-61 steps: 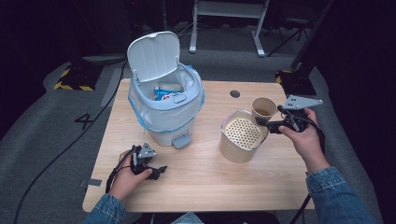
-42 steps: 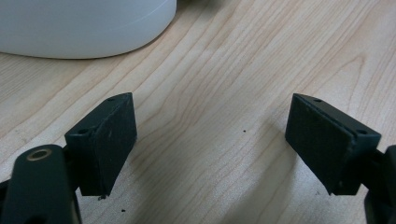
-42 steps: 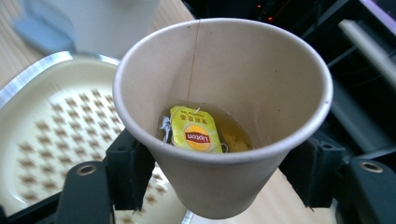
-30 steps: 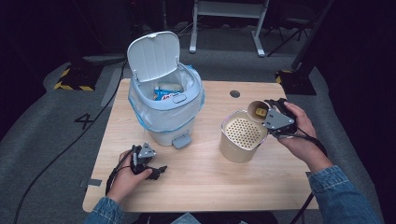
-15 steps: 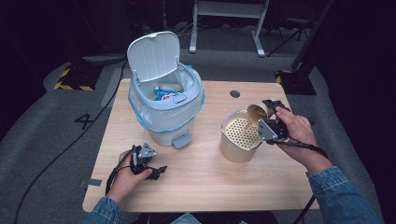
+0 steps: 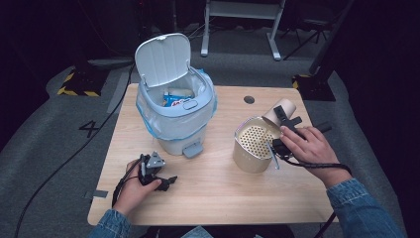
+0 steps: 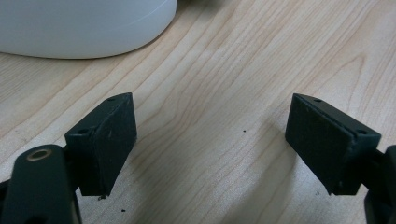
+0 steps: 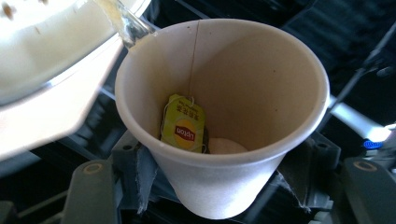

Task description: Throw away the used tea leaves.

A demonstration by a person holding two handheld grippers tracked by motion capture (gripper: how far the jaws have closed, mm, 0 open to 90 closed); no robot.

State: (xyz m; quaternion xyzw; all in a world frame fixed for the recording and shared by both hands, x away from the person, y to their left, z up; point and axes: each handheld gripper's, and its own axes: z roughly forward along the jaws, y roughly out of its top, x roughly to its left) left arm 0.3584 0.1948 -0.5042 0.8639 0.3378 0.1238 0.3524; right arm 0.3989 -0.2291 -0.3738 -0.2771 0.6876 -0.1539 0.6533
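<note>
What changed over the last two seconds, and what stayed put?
The right gripper, shut on the paper cup, carried it from beside the strainer pot to over its rim and tipped it, so liquid now pours into the pot. The tea bag tag clings inside the cup. The left gripper rested open on the table throughout; the bin kept its place, lid up.

Paper cup (image 6: 278,112) in right hand-held gripper (image 6: 286,130), earlier upright, now tipped over the strainer pot (image 6: 254,148), liquid pouring.
</note>
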